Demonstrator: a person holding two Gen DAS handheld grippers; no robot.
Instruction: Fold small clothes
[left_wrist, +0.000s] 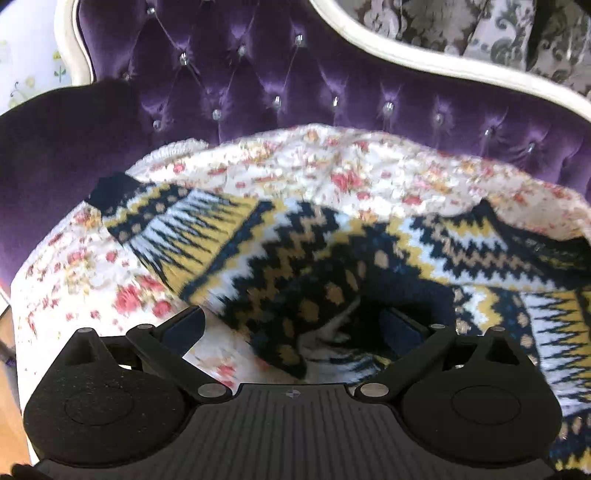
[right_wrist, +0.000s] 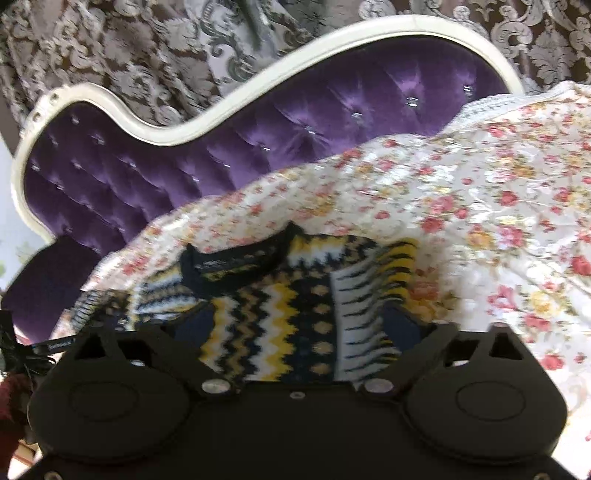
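Observation:
A small knitted sweater (left_wrist: 295, 243) with navy, yellow and white zigzag bands lies rumpled on a floral blanket (left_wrist: 317, 166). In the left wrist view my left gripper (left_wrist: 295, 325) is open, its jaws wide; a fold of the sweater lies between the fingers and drapes over the right one. In the right wrist view the sweater (right_wrist: 295, 317) shows its dark collar and one sleeve. My right gripper (right_wrist: 299, 325) is open, its fingers spread on either side of the sweater's body, low over it.
The blanket (right_wrist: 498, 192) covers the seat of a purple tufted sofa (left_wrist: 258, 74) with a cream frame (right_wrist: 184, 125). A patterned curtain (right_wrist: 147, 48) hangs behind. The sofa's dark armrest (left_wrist: 55, 147) stands at the left.

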